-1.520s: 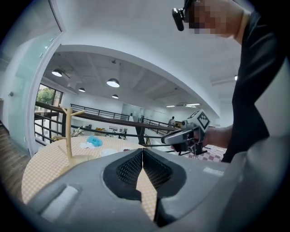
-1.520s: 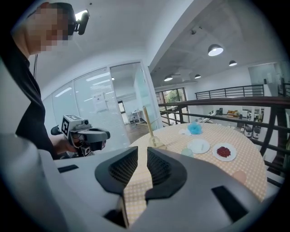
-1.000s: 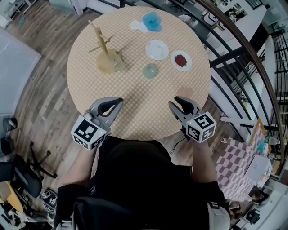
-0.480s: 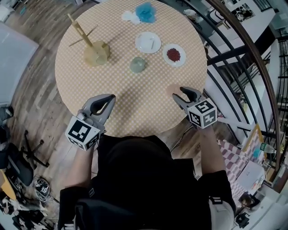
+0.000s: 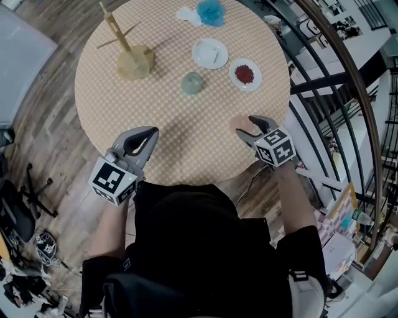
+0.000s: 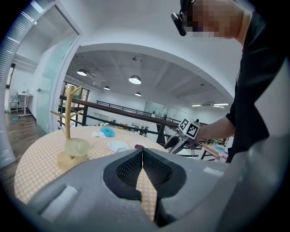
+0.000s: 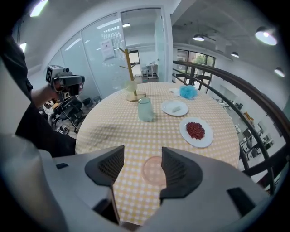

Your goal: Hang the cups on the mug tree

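A wooden mug tree [image 5: 127,46] stands at the table's far left; a pale yellowish cup [image 6: 77,147] hangs low on it by its base. A pale green cup [image 5: 192,82] stands mid-table. A pink cup [image 5: 238,125] sits near the right front edge. My right gripper [image 5: 247,128] is just over the pink cup [image 7: 152,169], its jaws opening, with the cup below and between them and the pads clear of it. My left gripper [image 5: 142,140] hovers over the near left edge, shut and empty.
Past the green cup lie a white plate [image 5: 209,53] and a plate of red bits [image 5: 245,74]. A blue fluffy thing [image 5: 211,11] and white tissue [image 5: 186,13] lie at the far rim. A dark railing [image 5: 323,68] curves right of the table.
My right gripper has moved forward to the pink cup and its jaws have widened. The left gripper has stayed shut at the near edge.
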`<state>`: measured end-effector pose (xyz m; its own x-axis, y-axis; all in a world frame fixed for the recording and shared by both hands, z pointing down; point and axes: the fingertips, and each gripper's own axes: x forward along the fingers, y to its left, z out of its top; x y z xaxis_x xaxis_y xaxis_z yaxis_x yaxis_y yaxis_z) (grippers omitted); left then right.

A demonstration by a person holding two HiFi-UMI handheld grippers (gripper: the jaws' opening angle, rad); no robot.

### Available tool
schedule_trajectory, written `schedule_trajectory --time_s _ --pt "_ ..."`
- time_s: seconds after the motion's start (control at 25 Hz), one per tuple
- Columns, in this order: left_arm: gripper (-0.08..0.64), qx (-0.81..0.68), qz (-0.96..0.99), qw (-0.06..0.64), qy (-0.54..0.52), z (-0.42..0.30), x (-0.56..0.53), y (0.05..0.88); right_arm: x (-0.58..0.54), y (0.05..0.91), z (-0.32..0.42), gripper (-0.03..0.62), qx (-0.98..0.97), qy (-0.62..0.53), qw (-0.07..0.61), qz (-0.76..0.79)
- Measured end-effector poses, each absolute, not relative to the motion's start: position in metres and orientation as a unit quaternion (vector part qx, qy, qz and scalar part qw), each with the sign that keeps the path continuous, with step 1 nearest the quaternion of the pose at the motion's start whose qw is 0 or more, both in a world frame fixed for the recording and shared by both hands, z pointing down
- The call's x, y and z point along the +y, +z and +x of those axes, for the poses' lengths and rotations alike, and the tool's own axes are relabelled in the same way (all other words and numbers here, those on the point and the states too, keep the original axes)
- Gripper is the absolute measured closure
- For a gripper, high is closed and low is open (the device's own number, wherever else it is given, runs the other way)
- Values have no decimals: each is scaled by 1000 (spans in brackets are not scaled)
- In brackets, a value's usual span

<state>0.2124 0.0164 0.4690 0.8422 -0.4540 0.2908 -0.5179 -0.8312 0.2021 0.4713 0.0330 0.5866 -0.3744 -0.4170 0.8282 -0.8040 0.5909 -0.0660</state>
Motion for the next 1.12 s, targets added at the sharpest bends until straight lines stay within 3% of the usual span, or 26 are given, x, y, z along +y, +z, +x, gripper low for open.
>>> schedule_trajectory --time_s 0.44,1.12 --pt "554 -260 945 151 124 200 19 478 30 629 488 256 -760 238 481 366" --pt "554 -257 943 165 130 181 15 483 33 669 501 272 -717 276 519 375"
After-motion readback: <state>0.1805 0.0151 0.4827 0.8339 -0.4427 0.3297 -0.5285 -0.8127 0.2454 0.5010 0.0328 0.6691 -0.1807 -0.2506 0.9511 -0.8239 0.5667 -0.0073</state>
